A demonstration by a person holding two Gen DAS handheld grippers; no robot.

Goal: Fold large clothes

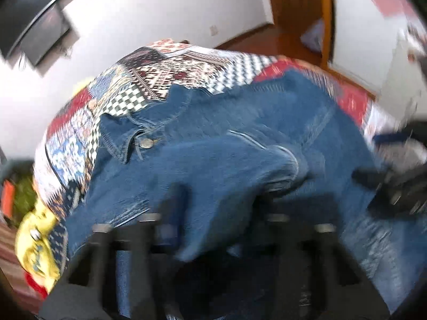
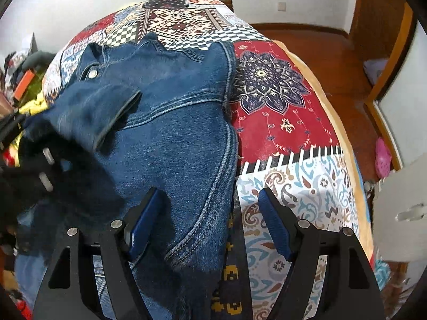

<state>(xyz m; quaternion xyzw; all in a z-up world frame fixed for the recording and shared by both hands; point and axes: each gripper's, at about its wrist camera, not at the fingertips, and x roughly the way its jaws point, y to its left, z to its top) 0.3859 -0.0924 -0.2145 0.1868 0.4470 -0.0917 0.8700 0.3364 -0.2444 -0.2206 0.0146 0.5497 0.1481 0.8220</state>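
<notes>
The denim jacket [image 2: 170, 122] lies spread on the patchwork quilt [image 2: 280, 101]; it looks thick, heavy and limp, stiff only at seams, so cuff, hem or collar give the surest hold; the sleeve [image 1: 234, 160] is folded across its body; the left gripper [image 1: 213, 213] has narrowed onto that sleeve, though blur hides the pads; the right gripper [image 2: 208, 200] gapes over the jacket's side seam, holding nothing.

Blue denim jacket [image 2: 170, 122] spread flat, sleeve folded across.
</notes>
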